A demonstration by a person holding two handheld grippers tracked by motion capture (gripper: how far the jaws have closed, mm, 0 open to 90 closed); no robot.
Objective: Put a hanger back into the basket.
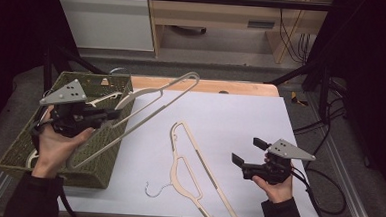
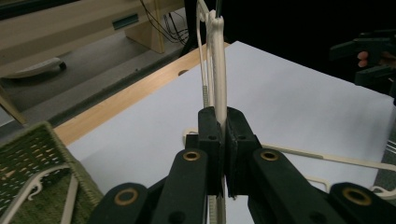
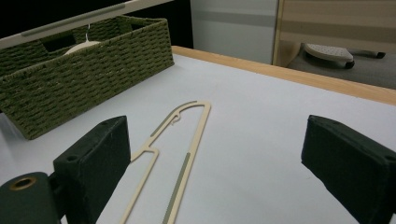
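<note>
Left tool (image 1: 114, 113) clamped tight on a cream hanger (image 1: 153, 105) — lifted over the green basket (image 1: 106, 149), right tool (image 1: 249, 150) gaping wide, nothing in it — second hanger (image 1: 190, 163) flat on the white surface (image 1: 240, 116).

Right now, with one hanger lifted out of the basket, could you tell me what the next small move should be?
Probably carry the lifted hanger rightward and lower it onto the white sheet beside the flat hanger. The left gripper clamps it above the basket, and the right gripper waits open.

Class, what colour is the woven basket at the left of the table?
The woven basket is olive green, clearest in the right gripper view.
</note>
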